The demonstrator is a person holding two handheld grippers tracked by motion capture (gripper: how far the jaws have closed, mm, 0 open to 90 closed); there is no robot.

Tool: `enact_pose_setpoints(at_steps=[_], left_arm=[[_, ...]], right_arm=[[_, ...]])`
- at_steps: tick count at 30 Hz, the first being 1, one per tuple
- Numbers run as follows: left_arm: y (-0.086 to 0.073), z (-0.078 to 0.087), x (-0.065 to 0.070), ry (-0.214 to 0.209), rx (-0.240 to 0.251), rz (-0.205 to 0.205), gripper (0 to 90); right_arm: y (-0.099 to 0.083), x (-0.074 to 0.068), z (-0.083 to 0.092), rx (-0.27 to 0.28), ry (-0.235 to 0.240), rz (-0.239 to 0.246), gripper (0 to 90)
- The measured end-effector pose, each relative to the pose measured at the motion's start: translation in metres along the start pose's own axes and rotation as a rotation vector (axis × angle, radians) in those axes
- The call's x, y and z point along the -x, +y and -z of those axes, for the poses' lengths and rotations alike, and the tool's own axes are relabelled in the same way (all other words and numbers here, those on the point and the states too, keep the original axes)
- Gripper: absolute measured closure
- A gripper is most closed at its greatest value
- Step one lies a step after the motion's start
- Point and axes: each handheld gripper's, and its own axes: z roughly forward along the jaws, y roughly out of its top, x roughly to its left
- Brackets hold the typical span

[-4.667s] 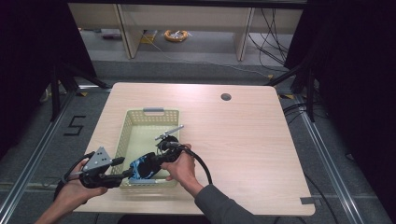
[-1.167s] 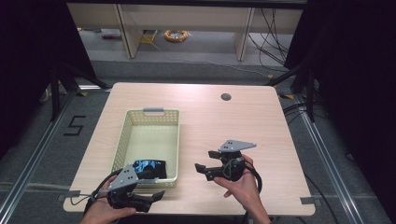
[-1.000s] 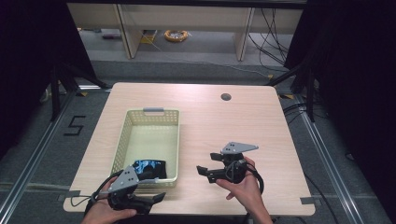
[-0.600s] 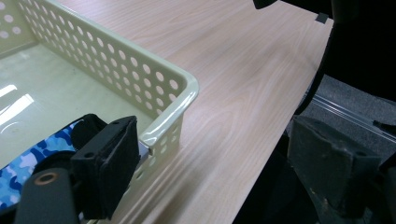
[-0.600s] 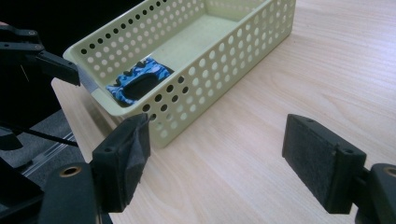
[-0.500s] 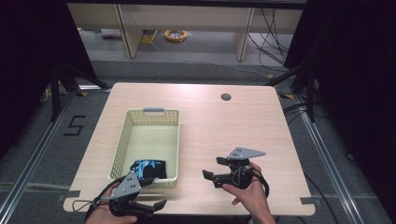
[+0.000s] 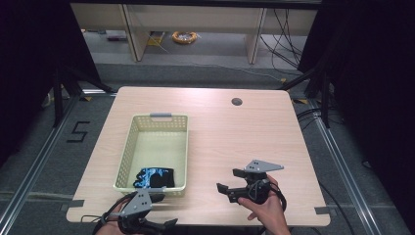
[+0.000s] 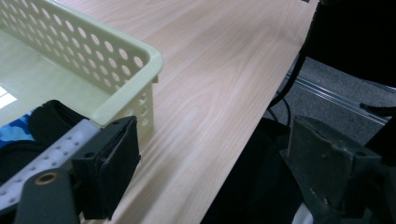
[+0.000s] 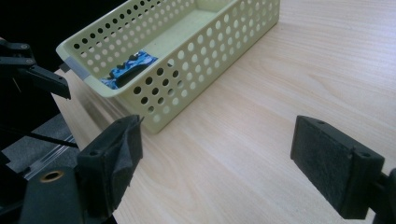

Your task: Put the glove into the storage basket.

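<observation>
A: The black-and-blue pouch (image 7: 154, 177) lies in the basket's (image 7: 159, 118) near end, just ahead of the left claw (image 7: 155, 211). It looks soft and light; pinch a folded edge.

B: Obstacles?

A: The basket wall stands between. The right claw (image 7: 230, 182) hovers over bare desk (image 7: 254, 127) beside the basket. Both claws gape wide, empty; the right's jaws have just been opening.

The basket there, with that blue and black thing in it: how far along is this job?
The blue and black item already lies in the near end of the basket, so the placing looks done. Nothing is in hand: the right tool sits open over bare table beside the basket, its jaws just opening wider, and the left tool is open at the table's near edge. Little seems left.
</observation>
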Motion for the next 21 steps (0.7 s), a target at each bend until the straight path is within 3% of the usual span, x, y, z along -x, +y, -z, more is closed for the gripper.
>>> enact_pose_setpoints(at_steps=[2, 3, 7, 8, 9, 10, 11, 12, 13, 14, 15, 16, 17, 18, 19, 20, 21], left_arm=[[-0.002, -0.001, 0.003, 0.011, -0.003, 0.016, 16.3], [-0.003, -0.002, 0.003, -0.003, 0.016, 0.017, 16.3], [-0.005, -0.004, 0.006, -0.012, 0.008, 0.041, 16.4], [-0.006, -0.004, 0.005, 0.002, -0.003, 0.018, 16.4], [-0.006, -0.004, 0.004, -0.011, 0.002, 0.002, 16.4], [-0.006, -0.004, 0.006, -0.014, 0.009, 0.027, 16.4], [-0.007, -0.004, 0.007, -0.006, 0.000, 0.025, 16.4], [-0.007, -0.004, 0.006, -0.016, -0.008, 0.023, 16.4], [-0.008, -0.004, 0.007, -0.027, -0.012, 0.041, 16.4], [-0.009, -0.005, 0.007, -0.015, 0.007, 0.043, 16.3], [-0.010, -0.006, 0.008, -0.022, 0.008, 0.050, 16.3], [-0.010, -0.005, 0.006, -0.012, -0.005, 0.011, 16.2], [-0.011, -0.006, 0.008, -0.016, 0.003, 0.032, 16.2], [-0.012, -0.005, 0.008, -0.009, -0.007, 0.014, 16.1], [-0.012, -0.005, 0.008, -0.009, -0.007, 0.014, 16.0], [-0.013, -0.006, 0.008, -0.020, -0.009, -0.005, 16.0], [-0.013, -0.006, 0.008, -0.025, -0.017, -0.003, 16.0]], right_arm=[[-0.002, 0.000, 0.001, -0.001, -0.005, -0.004, 18.0], [-0.003, 0.000, 0.001, 0.003, -0.008, -0.005, 18.0], [-0.006, 0.000, 0.001, -0.006, -0.007, -0.001, 18.1], [-0.008, -0.003, 0.002, 0.003, -0.021, -0.025, 18.0], [-0.009, -0.005, 0.002, -0.006, -0.016, -0.055, 18.0], [-0.009, -0.003, 0.002, 0.000, -0.017, -0.030, 18.0], [-0.010, -0.003, 0.003, 0.004, -0.029, -0.011, 18.0], [-0.011, -0.006, 0.003, -0.007, -0.015, -0.055, 18.0], [-0.012, -0.003, 0.003, 0.005, -0.024, -0.007, 18.0], [-0.013, -0.007, 0.005, -0.015, -0.021, -0.059, 18.0], [-0.013, -0.005, 0.004, 0.005, -0.017, -0.031, 18.0], [-0.014, -0.007, 0.005, -0.005, -0.013, -0.049, 18.0], [-0.015, -0.007, 0.006, -0.011, -0.024, -0.044, 18.0], [-0.016, -0.004, 0.006, -0.003, -0.019, -0.012, 18.0], [-0.018, -0.008, 0.006, -0.004, -0.016, -0.057, 18.0], [-0.019, -0.006, 0.006, -0.005, -0.016, -0.024, 18.0], [-0.020, -0.008, 0.006, -0.008, -0.018, -0.031, 18.0]])
